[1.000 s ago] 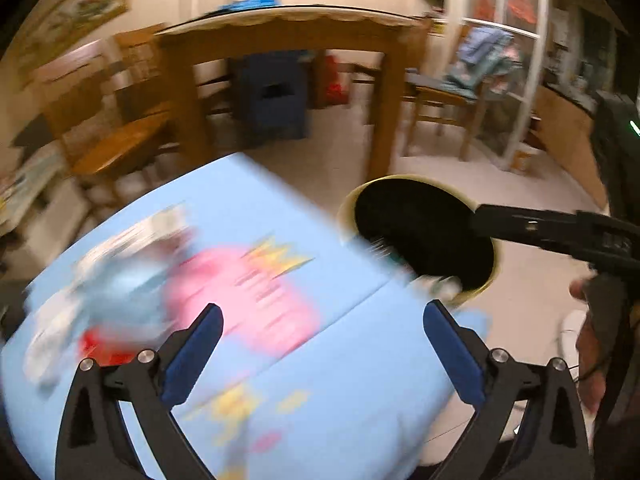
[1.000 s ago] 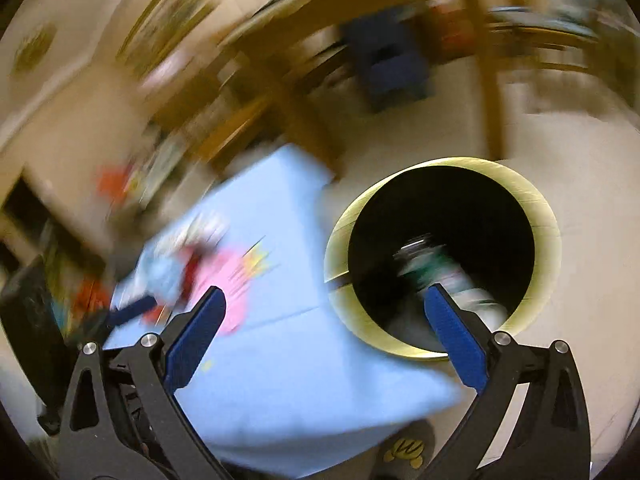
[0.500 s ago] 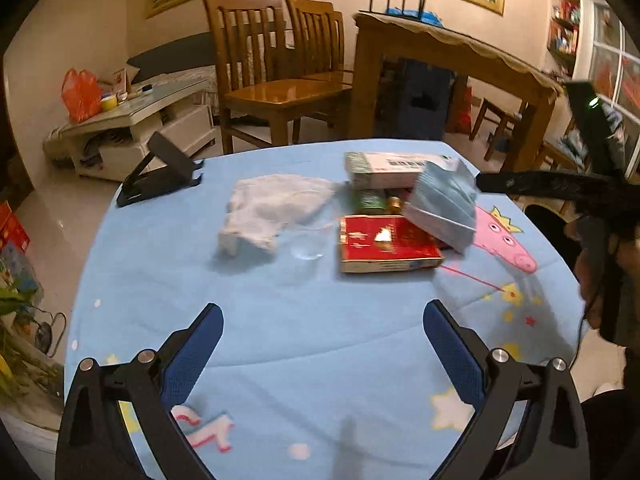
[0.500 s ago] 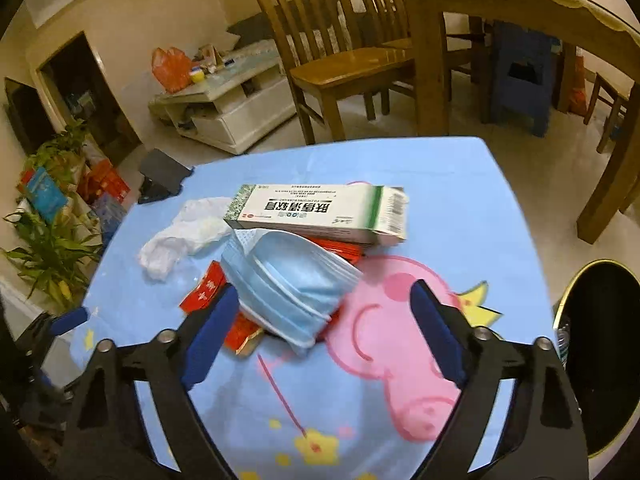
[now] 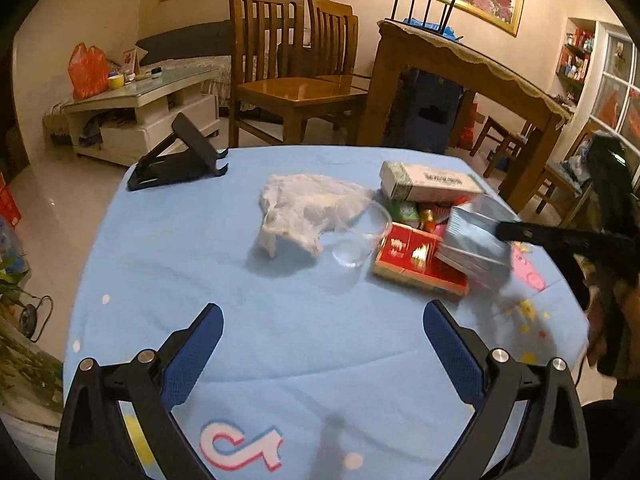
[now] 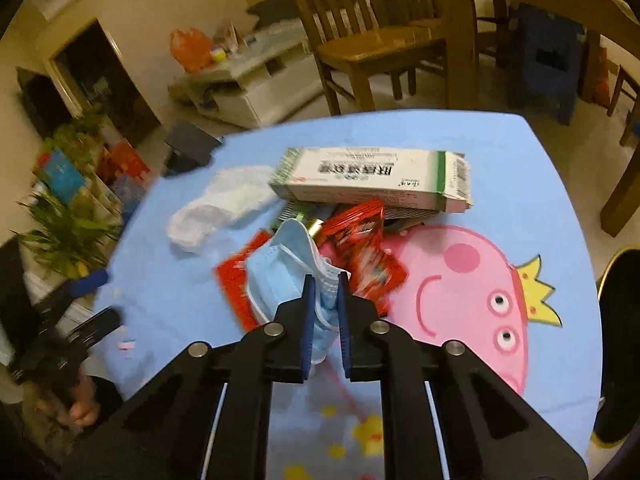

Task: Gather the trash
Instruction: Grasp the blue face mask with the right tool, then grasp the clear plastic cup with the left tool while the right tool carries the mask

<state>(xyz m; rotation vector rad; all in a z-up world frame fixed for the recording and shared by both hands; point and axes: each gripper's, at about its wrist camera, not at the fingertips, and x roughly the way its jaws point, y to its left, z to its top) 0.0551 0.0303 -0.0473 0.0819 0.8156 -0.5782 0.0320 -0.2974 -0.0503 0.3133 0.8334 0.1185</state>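
Observation:
A pile of trash lies on the blue cartoon tablecloth [image 5: 280, 340]: a crumpled white tissue [image 5: 308, 208], a clear plastic cup [image 5: 360, 236] on its side, a red box [image 5: 416, 260], a white and green carton [image 6: 372, 180], a red wrapper [image 6: 364, 240] and a light blue face mask [image 6: 288, 276]. My right gripper [image 6: 325, 292] is shut on the mask's edge; it also shows in the left wrist view [image 5: 508, 232] beside the mask [image 5: 476, 244]. My left gripper [image 5: 320, 344] is open and empty above the table's near part.
A black phone stand [image 5: 176, 156] sits at the table's far left. The black bin with a yellow rim [image 6: 620, 320] stands on the floor at the right. Wooden chairs [image 5: 296, 72], a wooden table [image 5: 460, 80] and a low TV unit [image 5: 136, 112] lie beyond.
My right gripper swung from over the bin to the pile and shut on the blue mask. My left gripper turned back to face the table and stays open.

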